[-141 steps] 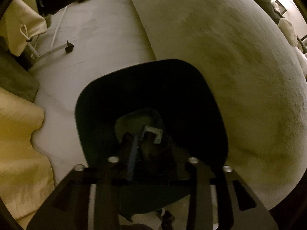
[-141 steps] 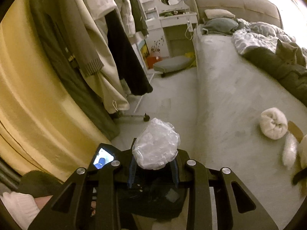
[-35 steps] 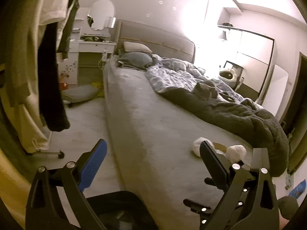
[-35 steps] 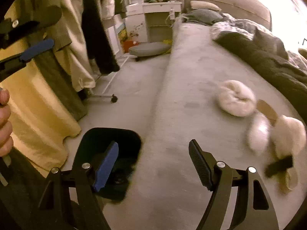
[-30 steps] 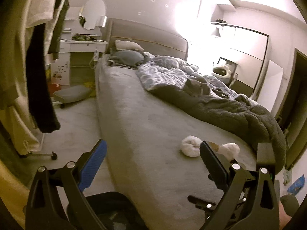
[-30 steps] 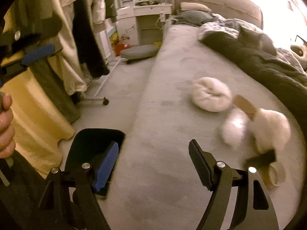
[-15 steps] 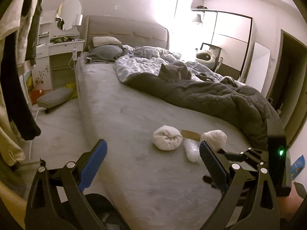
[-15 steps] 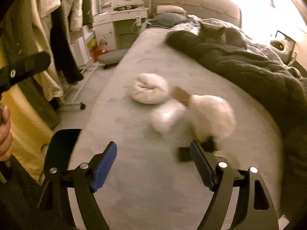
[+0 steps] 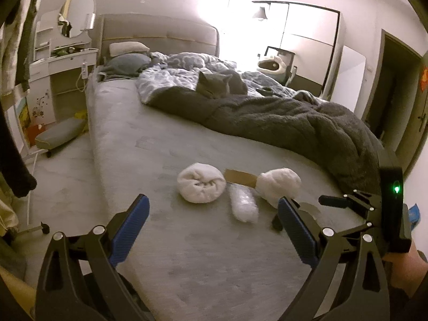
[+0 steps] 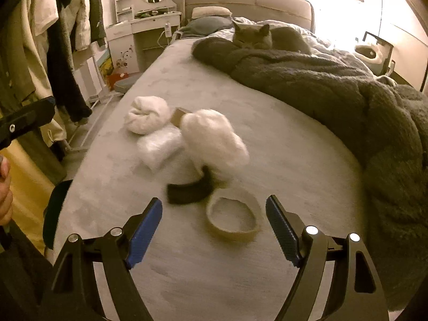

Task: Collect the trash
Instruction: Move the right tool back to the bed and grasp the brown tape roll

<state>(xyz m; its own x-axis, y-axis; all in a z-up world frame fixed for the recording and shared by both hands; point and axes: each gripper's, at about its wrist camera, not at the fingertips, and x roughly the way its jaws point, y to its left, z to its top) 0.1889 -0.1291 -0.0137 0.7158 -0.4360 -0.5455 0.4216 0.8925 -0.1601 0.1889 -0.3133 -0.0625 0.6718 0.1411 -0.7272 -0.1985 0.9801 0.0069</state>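
Trash lies on the grey bed: a white wad, a crumpled clear plastic bag, a cardboard piece, a second white wad, a dark curved strip and a tape ring. My right gripper is open and empty, just short of the tape ring. My left gripper is open and empty, short of the plastic bag. The black trash bin's rim shows at the bed's left edge.
A grey cat lies on the dark blanket across the bed's far and right side. Clothes hang on a rack at the left, over the floor. A white dressing table stands by the headboard.
The right gripper dropped its plastic wad at the bin and opened. Both grippers swung from the bin toward the bed, and the trash pile now lies closer in both views.
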